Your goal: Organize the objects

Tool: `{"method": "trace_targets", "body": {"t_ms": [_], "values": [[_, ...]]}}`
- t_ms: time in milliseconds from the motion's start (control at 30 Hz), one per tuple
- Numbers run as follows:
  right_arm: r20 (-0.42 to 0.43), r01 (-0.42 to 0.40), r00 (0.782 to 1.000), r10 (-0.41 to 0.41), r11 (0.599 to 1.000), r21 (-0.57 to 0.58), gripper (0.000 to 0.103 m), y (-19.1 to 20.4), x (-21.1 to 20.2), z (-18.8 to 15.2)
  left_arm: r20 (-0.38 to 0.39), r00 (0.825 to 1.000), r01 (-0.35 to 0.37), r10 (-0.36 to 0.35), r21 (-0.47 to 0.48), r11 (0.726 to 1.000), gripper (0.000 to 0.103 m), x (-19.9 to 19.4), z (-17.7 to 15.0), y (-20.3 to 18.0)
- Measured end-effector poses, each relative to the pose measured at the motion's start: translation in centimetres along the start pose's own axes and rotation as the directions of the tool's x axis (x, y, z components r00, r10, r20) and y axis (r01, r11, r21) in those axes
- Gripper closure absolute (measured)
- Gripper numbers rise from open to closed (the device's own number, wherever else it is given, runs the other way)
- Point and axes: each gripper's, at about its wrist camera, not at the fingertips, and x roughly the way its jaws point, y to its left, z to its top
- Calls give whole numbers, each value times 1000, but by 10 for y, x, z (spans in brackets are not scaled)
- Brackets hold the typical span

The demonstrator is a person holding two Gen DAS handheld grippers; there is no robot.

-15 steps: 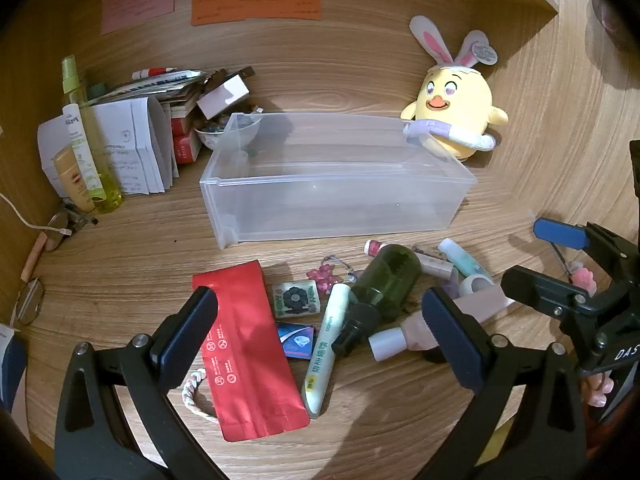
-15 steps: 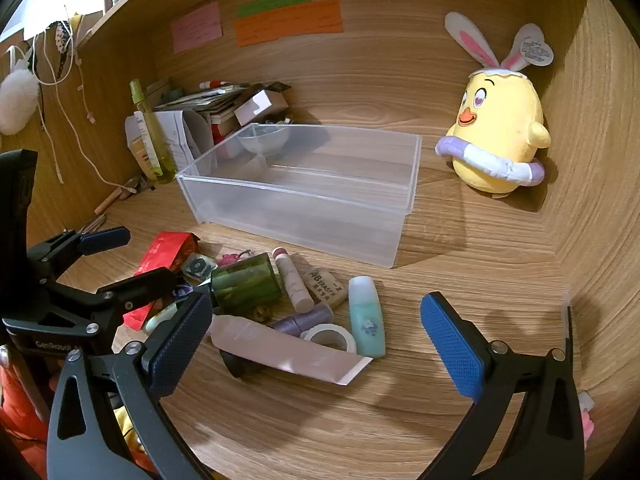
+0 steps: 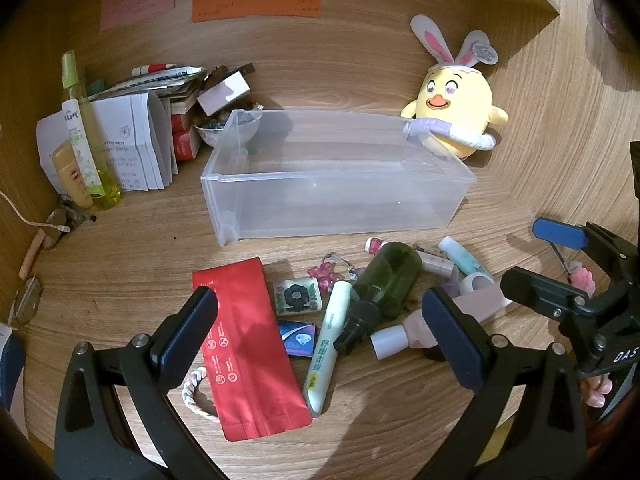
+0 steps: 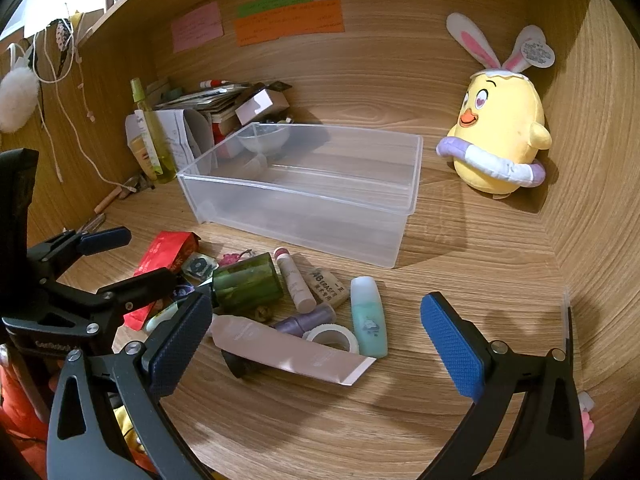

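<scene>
Both tools stand with jaws wide apart and nothing between them, aimed down at the scatter along the table's near edge. The clear plastic bin [image 4: 304, 196] sits empty just behind. The pink tube [image 4: 288, 350] lies crosswise right ahead of the right tool [image 4: 316, 334] — the nearer one. The red pouch [image 3: 244, 344] runs lengthwise away from the left tool [image 3: 320, 328] — between its jaws' line.
</scene>
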Motion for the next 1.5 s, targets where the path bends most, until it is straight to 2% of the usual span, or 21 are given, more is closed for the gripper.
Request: {"method": "trace_targets", "body": {"t_ms": [667,967,1033,1100,1167,1267,1367,1500], "values": [[-12,-1,1000,1,1000,3,0,1,6,-1,-4,1000,23,-23,-9,1000,0,4,-3,8],[-11,-9,1000,9,1000,-2,0,-1,11,1,30,998,47,-47,-24,999,0,-1,-2,14],[-4,-9,1000,9,1000,1,0,-3,11,2,34,999,42,-41,-30,999,3,-2,-2,17],[3,-6,1000,6,1000,2,0,-5,11,3,25,999,36,-35,-31,999,16,-1,-1,20],[7,-5,1000,5,1000,6,0,-8,12,6,15,999,33,-33,-37,999,17,0,-1,25],[3,-9,1000,9,1000,18,3,-14,15,8,4,1000,19,-19,-56,998,18,4,0,34],[-9,0,1000,0,1000,23,12,-20,19,10,-13,1000,12,-13,-83,996,20,9,-1,46],[-46,-1,999,2,999,37,25,-31,29,11,-59,998,19,-26,-131,991,27,20,-2,61]]}}
